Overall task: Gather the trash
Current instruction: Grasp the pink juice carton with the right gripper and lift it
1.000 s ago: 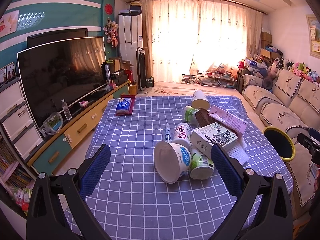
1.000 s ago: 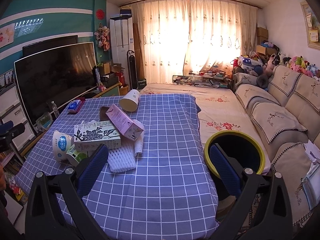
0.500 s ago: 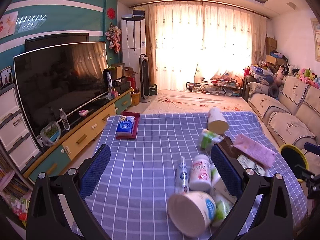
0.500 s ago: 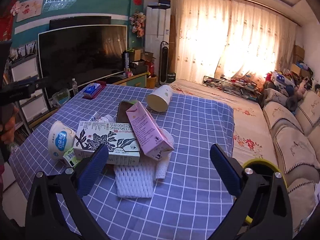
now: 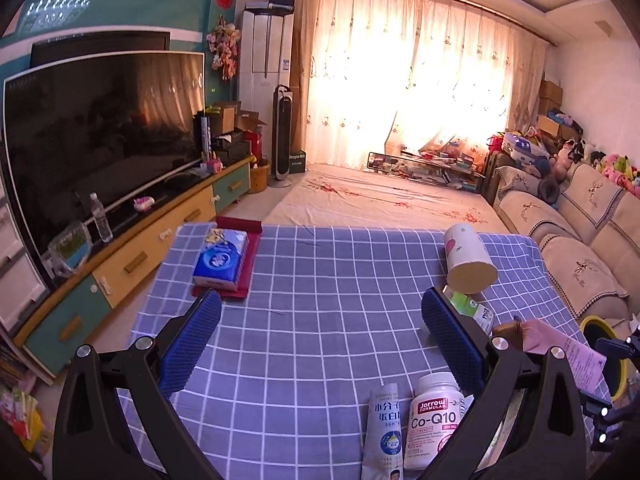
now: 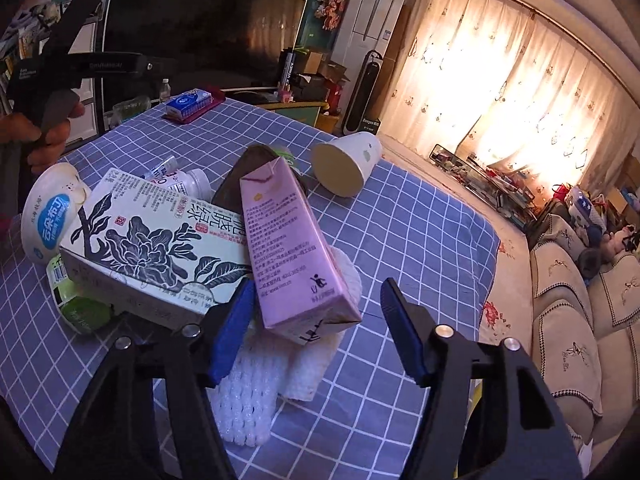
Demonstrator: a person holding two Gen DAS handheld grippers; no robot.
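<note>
A pile of trash lies on the blue checked tablecloth [image 6: 420, 240]. In the right wrist view a pink carton [image 6: 288, 248] leans on a flower-print box [image 6: 152, 248] and a white foam net [image 6: 248, 396]. My right gripper [image 6: 318, 334] is closing, with the carton's near end between its jaws. The left pad is close to the carton and the right pad stands clear of it. A paper cup [image 6: 348, 160] lies on its side behind. My left gripper [image 5: 320, 336] is open over bare cloth, with a Co-Q10 bottle [image 5: 436, 424] and a tube [image 5: 384, 432] below its right finger.
A tissue pack on a red tray [image 5: 222, 260] sits at the table's far left corner. A yellow-rimmed bin [image 5: 600, 344] stands off the right edge by the sofa [image 5: 580, 248]. A TV cabinet [image 5: 120, 256] runs along the left. A hand [image 6: 44, 136] holds the left gripper.
The left gripper moved forward over the table, so the pile slid to its lower right. The right gripper rolled, sank toward the pink carton, and its jaws narrowed.
</note>
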